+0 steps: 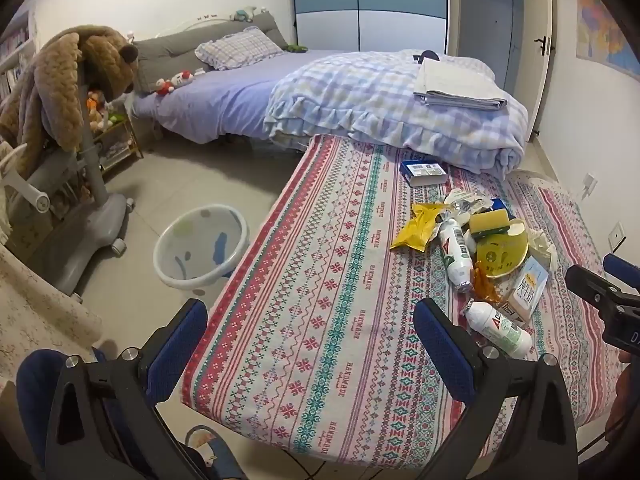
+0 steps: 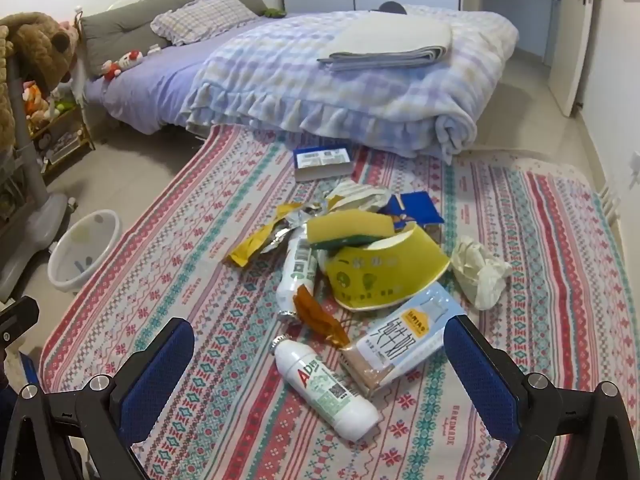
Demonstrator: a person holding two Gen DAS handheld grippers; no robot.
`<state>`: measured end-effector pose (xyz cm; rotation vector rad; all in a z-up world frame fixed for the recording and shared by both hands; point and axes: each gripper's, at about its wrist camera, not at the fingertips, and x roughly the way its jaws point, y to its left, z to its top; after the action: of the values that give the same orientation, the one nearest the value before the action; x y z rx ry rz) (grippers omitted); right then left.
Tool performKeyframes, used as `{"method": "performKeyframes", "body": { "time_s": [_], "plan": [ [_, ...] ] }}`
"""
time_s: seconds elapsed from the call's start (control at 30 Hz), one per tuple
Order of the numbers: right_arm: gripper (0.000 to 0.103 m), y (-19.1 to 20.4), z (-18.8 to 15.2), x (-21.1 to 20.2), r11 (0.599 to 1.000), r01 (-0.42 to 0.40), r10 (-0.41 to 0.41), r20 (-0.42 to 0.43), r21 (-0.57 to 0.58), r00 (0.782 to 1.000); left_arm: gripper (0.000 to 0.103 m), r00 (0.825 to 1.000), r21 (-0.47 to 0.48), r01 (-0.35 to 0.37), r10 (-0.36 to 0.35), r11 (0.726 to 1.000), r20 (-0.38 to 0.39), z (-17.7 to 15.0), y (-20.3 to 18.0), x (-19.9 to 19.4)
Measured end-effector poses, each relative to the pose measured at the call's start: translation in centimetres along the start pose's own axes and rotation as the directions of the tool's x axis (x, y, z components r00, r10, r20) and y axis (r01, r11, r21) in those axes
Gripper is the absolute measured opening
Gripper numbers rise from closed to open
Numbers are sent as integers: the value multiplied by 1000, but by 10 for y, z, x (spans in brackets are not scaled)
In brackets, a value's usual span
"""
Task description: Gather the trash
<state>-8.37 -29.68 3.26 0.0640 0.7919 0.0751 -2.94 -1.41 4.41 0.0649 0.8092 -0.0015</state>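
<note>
A pile of trash lies on the patterned cloth [image 2: 200,280]: two white bottles [image 2: 324,388] [image 2: 298,276], a milk carton [image 2: 404,340], a torn yellow paper bowl [image 2: 380,276] with a sponge [image 2: 352,228] on it, a crumpled tissue [image 2: 480,276] and a yellow wrapper [image 2: 260,244]. My right gripper [image 2: 320,372] is open just short of the nearest bottle and holds nothing. My left gripper [image 1: 316,344] is open over bare cloth [image 1: 320,280], left of the pile [image 1: 480,256]. A white bin [image 1: 200,248] stands on the floor beyond the cloth's left edge.
A blue-covered book [image 2: 322,162] lies behind the pile. The bed [image 1: 360,92] with a rolled blanket meets the cloth's far edge. A grey chair [image 1: 92,208] draped with a brown plush bear stands left of the bin. A door [image 2: 572,32] is at far right.
</note>
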Motion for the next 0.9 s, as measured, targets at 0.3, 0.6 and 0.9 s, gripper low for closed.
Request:
{"method": "performKeyframes", "body": {
  "time_s": [0.3,0.6,0.9],
  "plan": [
    [102,-1,1,1,1000,-5,5,-4,6,1000,103,1000,0,2,-2,1000,-1,-1,0,1],
    [102,-5,0,3,1000,-11,11,-5,7,1000,103,1000,7,7,-7,1000,-5,-5,-2,1],
    [102,3,0,3,1000,-15,15,-7,2,1000,103,1000,9,5,-5,1000,-7,-6,-1,1]
  ]
}}
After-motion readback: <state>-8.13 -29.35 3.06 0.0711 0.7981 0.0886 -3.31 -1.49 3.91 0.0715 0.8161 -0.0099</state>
